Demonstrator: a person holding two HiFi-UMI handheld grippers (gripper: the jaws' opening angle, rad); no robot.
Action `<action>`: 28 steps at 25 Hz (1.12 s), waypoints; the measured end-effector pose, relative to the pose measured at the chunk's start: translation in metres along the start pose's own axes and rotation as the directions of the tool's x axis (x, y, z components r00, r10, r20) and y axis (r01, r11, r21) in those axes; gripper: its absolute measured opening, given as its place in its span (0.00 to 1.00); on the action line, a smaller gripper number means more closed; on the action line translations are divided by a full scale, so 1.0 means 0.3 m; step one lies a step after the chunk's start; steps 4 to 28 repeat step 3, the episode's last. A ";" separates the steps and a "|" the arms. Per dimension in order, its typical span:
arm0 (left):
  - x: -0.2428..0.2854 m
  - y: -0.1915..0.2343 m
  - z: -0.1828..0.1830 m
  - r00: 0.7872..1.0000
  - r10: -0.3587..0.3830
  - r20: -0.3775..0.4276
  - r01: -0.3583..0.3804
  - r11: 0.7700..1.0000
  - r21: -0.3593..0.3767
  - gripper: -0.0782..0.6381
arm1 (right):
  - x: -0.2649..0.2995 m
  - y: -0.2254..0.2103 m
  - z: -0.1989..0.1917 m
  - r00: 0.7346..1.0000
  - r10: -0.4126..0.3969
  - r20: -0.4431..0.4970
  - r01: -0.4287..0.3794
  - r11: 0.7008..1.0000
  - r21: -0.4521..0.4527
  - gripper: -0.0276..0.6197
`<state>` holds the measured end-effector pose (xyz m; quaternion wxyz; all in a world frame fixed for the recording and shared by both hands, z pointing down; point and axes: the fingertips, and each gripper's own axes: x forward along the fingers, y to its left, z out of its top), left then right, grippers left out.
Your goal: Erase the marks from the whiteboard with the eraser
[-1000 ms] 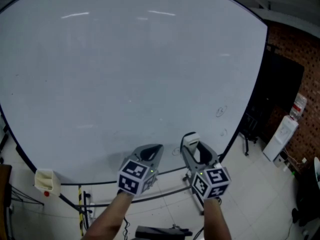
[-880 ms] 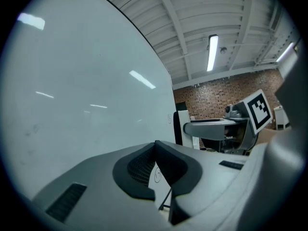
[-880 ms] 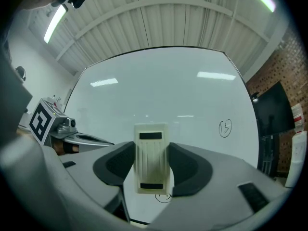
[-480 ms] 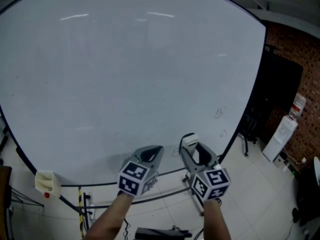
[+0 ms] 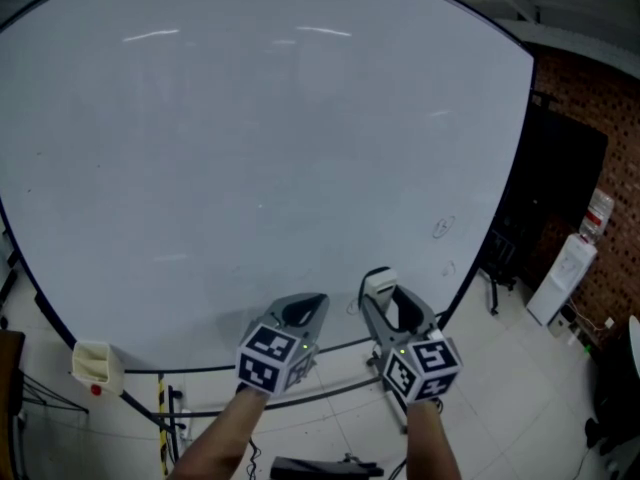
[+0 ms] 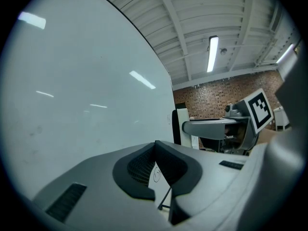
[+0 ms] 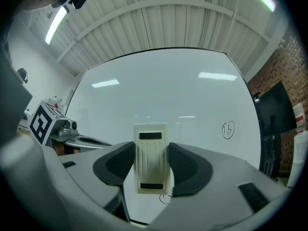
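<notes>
The large whiteboard (image 5: 250,148) fills the head view. It carries small circled marks at its lower right (image 5: 442,226), with one (image 5: 352,303) between the two grippers. The white ribbed eraser (image 7: 153,165) stands upright between the pads of my right gripper (image 7: 152,163), which is shut on it. In the head view that right gripper (image 5: 385,293) holds the eraser (image 5: 379,281) near the board's bottom edge. A circled mark (image 7: 228,129) lies up and to the right of the eraser, and another (image 7: 166,198) just below it. My left gripper (image 5: 303,306) is beside it, shut and holding nothing.
A pale box (image 5: 95,364) hangs at the board's lower left edge. To the right stand a dark screen (image 5: 560,168), a brick wall (image 5: 610,108) and a white water dispenser (image 5: 563,273). The board's stand (image 5: 492,278) and tiled floor (image 5: 520,398) lie below.
</notes>
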<state>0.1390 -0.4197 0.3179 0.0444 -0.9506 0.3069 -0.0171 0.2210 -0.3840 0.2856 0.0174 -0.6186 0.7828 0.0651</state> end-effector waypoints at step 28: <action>-0.001 -0.003 -0.003 1.000 -0.001 0.000 0.001 1.000 0.001 0.10 | -0.001 -0.001 0.000 1.000 0.001 0.002 -0.001 1.000 0.001 0.40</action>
